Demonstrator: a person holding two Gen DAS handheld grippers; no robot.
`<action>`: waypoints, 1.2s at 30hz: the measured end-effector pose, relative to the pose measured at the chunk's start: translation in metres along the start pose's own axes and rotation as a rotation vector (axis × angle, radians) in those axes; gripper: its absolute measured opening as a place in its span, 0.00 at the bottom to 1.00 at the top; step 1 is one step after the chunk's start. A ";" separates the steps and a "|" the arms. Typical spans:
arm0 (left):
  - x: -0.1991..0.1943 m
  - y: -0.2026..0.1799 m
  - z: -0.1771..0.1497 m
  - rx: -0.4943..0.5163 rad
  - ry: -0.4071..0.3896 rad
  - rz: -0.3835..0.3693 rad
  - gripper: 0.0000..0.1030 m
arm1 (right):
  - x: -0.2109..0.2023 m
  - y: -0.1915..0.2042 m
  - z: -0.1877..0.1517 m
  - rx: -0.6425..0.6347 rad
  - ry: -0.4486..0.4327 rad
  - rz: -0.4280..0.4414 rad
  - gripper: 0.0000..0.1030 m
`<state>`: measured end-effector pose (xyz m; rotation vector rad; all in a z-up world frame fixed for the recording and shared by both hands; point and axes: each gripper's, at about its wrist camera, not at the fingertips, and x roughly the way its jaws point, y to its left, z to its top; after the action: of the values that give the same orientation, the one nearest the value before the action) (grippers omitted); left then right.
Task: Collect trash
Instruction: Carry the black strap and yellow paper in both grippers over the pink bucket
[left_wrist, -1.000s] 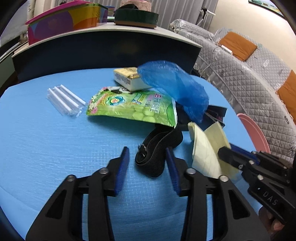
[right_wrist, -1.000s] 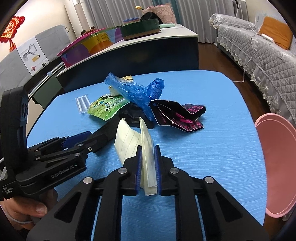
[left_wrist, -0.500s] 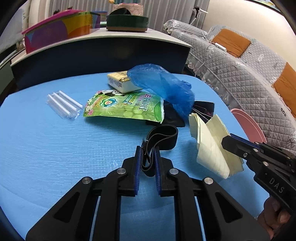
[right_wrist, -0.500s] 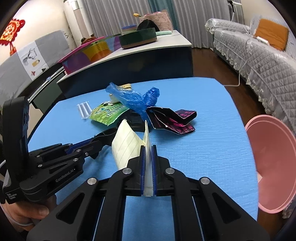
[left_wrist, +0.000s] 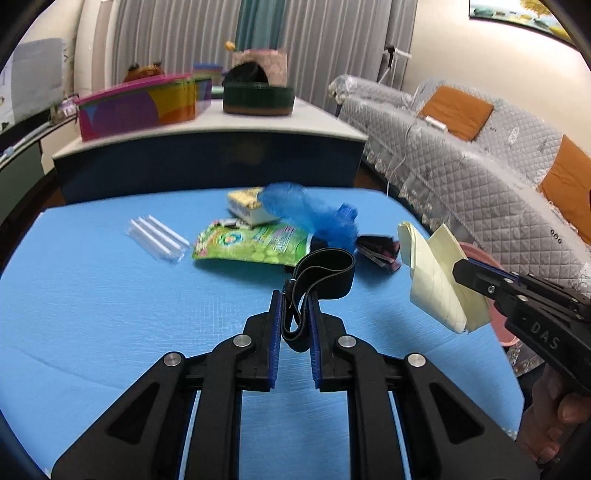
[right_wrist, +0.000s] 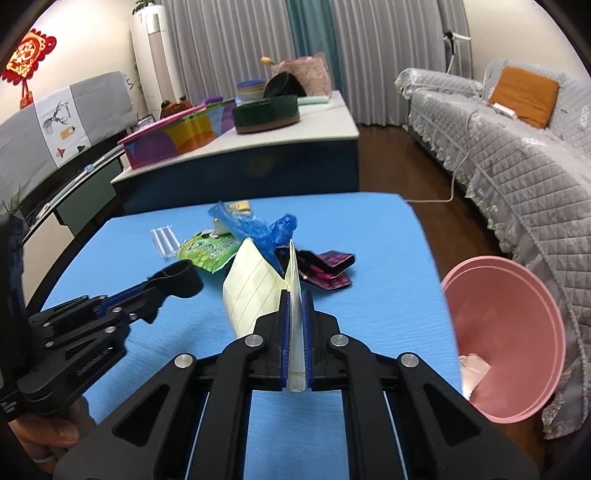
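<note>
Left gripper (left_wrist: 294, 314) is clenched on a floppy black elastic band (left_wrist: 325, 273); right gripper (right_wrist: 294, 321) pinches folded pale-yellow lined paper (right_wrist: 255, 288). Both hang above the blue table (right_wrist: 369, 240). The pink plastic bin (right_wrist: 517, 332) sits at three o'clock; the sagging band could slip out or snag.

The right hand-held gripper (right_wrist: 295, 295) pinches folded yellow lined paper (right_wrist: 255, 288) above the blue bench (right_wrist: 369, 236). A pink bin (right_wrist: 517, 325) stands beside the bench. The left hand-held gripper (right_wrist: 155, 288) carries a black band (right_wrist: 184, 278).

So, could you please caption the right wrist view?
Right gripper clamps folded yellow paper above blue table, pink bin alongside.
</note>
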<state>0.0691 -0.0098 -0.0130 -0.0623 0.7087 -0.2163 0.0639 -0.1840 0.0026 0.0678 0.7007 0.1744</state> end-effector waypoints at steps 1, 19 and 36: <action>-0.004 -0.002 0.000 -0.003 -0.009 0.001 0.13 | -0.003 -0.001 0.001 0.001 -0.005 -0.003 0.06; -0.028 -0.064 -0.005 0.034 -0.063 -0.050 0.13 | -0.062 -0.058 0.005 0.071 -0.113 -0.096 0.06; -0.016 -0.121 0.015 0.097 -0.047 -0.136 0.13 | -0.101 -0.134 0.011 0.197 -0.174 -0.223 0.06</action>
<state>0.0458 -0.1246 0.0237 -0.0231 0.6472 -0.3775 0.0139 -0.3338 0.0588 0.1902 0.5452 -0.1144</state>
